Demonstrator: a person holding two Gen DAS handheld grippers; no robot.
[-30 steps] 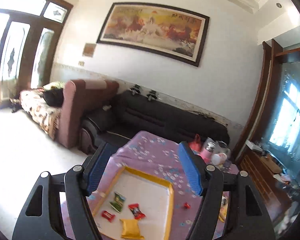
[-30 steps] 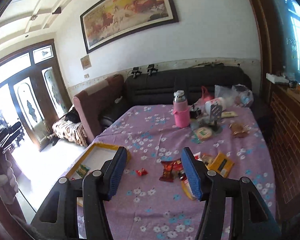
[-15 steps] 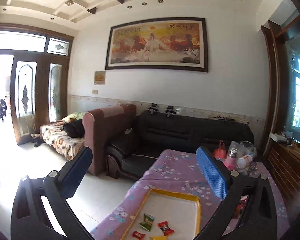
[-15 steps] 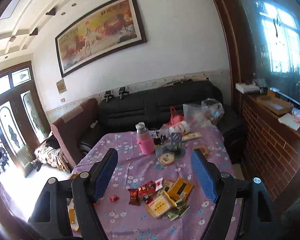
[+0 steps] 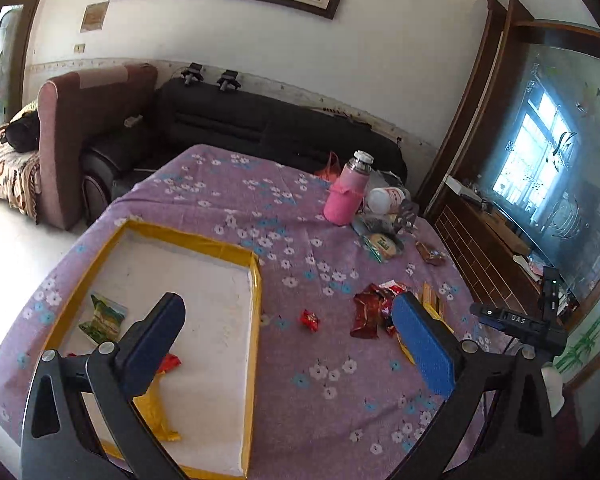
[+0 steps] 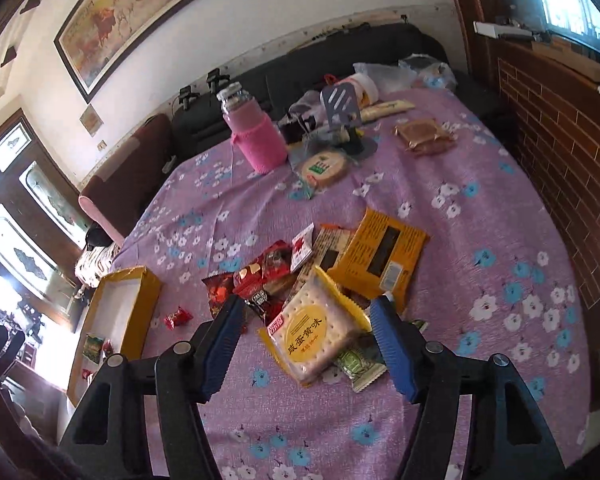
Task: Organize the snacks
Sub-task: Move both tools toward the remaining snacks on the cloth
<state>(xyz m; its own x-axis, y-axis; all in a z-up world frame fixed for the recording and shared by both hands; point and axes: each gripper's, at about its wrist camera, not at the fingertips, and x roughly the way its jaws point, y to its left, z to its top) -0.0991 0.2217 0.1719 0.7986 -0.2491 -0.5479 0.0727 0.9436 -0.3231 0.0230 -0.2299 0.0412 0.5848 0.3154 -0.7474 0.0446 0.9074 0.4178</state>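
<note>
- Left claw (image 5: 288,330) spread fully wide, nothing between its blue pads, hanging over the right wall of the yellow-rimmed tray (image 5: 254,320) on the desk (image 5: 300,400).
- In the tray: a green packet (image 5: 102,316), a yellow wrapper (image 5: 156,412) and a red candy (image 5: 170,362), partly hidden behind the left finger.
- Right claw (image 6: 306,330) closing, pads not yet pressing, either side of the cracker pack (image 6: 312,330) at the near end of the snack pile.
- Cracker pack lying flat, long axis slanting from near-left to far-right, overlapping a green sachet (image 6: 356,362) and leaning against the orange packet (image 6: 384,258).
- Crowding the left pad: red wrappers (image 6: 260,276); a lone red candy (image 6: 178,316) between pile and tray.
- Farther back: pink bottle (image 6: 256,136), round cracker pack (image 6: 324,166), brown pastry pack (image 6: 424,136), grey stand (image 6: 340,108).
</note>
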